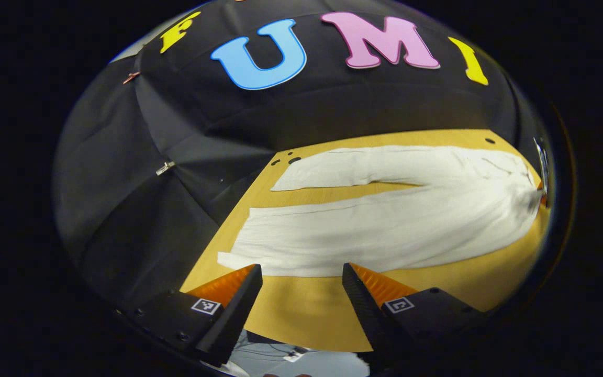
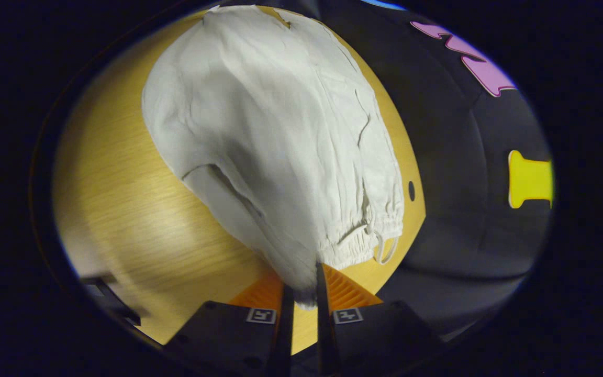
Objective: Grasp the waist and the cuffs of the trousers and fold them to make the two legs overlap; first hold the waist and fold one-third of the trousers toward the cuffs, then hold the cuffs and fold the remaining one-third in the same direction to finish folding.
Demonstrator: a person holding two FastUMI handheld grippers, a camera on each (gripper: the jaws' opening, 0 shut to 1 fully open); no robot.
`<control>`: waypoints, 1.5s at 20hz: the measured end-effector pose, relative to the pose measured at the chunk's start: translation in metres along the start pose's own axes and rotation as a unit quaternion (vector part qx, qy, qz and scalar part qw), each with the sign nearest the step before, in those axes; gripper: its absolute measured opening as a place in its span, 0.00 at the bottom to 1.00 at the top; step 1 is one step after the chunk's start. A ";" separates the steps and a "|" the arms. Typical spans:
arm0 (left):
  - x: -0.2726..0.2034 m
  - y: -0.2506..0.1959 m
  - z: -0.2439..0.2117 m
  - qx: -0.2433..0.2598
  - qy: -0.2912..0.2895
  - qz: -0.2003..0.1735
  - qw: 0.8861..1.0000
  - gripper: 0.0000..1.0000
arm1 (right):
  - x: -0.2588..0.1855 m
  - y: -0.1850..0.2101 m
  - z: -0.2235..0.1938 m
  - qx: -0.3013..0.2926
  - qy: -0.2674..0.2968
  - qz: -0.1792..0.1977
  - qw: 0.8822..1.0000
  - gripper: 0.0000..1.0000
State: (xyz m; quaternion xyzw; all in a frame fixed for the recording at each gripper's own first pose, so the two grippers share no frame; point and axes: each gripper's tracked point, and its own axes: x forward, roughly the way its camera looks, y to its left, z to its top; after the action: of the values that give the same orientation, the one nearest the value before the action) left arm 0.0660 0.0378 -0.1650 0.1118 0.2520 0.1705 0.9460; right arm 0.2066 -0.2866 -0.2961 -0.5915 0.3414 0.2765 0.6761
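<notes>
The trousers (image 1: 385, 220) are laid lengthwise on the wooden tabletop (image 1: 301, 314), the two legs spread apart rather than overlapped. In the left gripper view the left tongs (image 1: 301, 272) are held spread wide, nothing between them, just short of the near leg's cuff (image 1: 233, 256). In the right gripper view the right tongs (image 2: 304, 293) are pressed together on a gathered bit of cloth at the waist (image 2: 354, 246), where an elastic band and a loose drawstring (image 2: 385, 248) are seen, and the fabric is lifted into a soft mound. The cloth is judged light, limp and creased; it is likely to sag and slide unless pinched through all layers. The near cuff's hem corner is judged the best place for the left grasp.
</notes>
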 end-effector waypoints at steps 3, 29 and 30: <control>0.025 0.029 -0.025 0.064 0.023 0.006 0.998 0.97 | -0.004 0.001 -0.001 0.015 -0.003 0.038 0.999 0.16; 0.188 0.131 -0.079 0.538 0.131 -0.199 0.808 0.58 | 0.000 0.004 0.000 -0.075 0.016 0.074 0.994 0.06; 0.187 0.130 -0.080 0.536 0.143 -0.208 0.806 0.57 | 0.000 0.004 -0.001 -0.076 0.019 0.073 0.994 0.06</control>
State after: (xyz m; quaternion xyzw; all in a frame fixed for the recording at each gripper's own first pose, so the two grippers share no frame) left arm 0.1430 0.2380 -0.2764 0.5201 0.4531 -0.1788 0.7016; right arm 0.2035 -0.2866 -0.2986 -0.6195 0.3744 0.3395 0.6006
